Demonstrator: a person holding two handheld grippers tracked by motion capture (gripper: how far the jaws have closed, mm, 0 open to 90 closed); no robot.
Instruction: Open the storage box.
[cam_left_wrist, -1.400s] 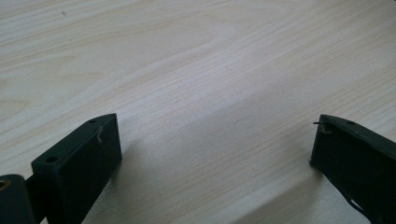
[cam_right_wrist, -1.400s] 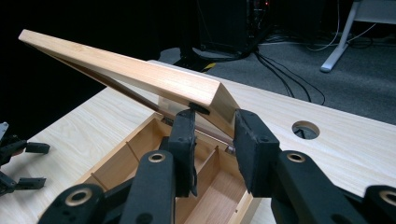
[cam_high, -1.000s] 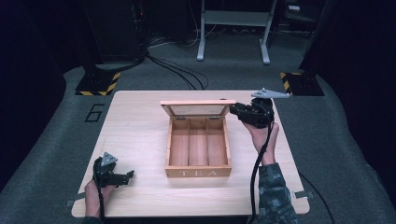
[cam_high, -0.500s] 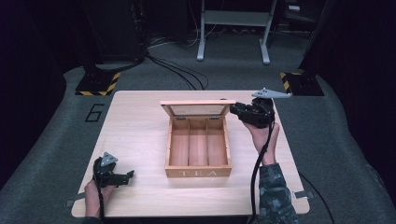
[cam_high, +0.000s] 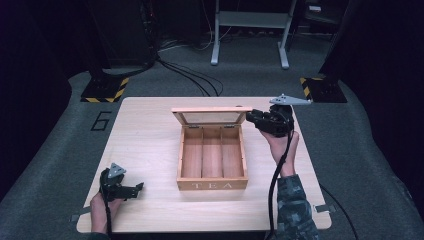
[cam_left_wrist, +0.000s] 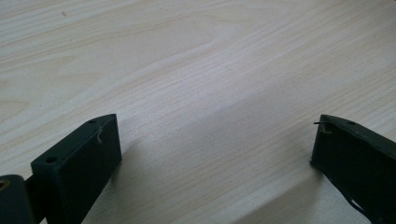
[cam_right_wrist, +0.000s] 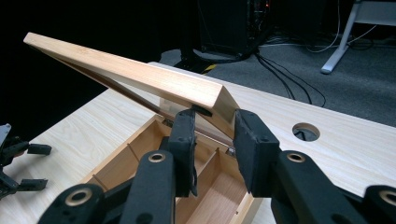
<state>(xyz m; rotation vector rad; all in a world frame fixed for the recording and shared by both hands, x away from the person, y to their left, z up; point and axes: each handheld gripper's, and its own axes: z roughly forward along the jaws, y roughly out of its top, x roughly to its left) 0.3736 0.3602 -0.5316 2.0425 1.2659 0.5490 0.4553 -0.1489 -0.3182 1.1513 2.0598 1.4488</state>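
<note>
A wooden tea box (cam_high: 212, 185) marked "TEA" stands mid-table, its three compartments bare. Its glass-paned lid (cam_high: 210, 110) is raised and leans back. My right gripper (cam_high: 251, 117) holds the lid's right end. In the right gripper view the jaws (cam_right_wrist: 215, 126) sit on either side of the lid (cam_right_wrist: 130, 70) at its corner, above the box interior (cam_right_wrist: 121, 163). My left gripper (cam_high: 136, 189) rests low near the table's front left corner, open, with bare tabletop between its jaws (cam_left_wrist: 215, 144). It also appears far off in the right gripper view (cam_right_wrist: 42, 167).
The light wooden table (cam_high: 145, 130) has a round cable hole (cam_right_wrist: 306, 131) near its far right. Beyond it lie floor cables (cam_high: 190, 77), two black-and-yellow striped bases (cam_high: 105, 90), and a grey metal stand (cam_high: 250, 30).
</note>
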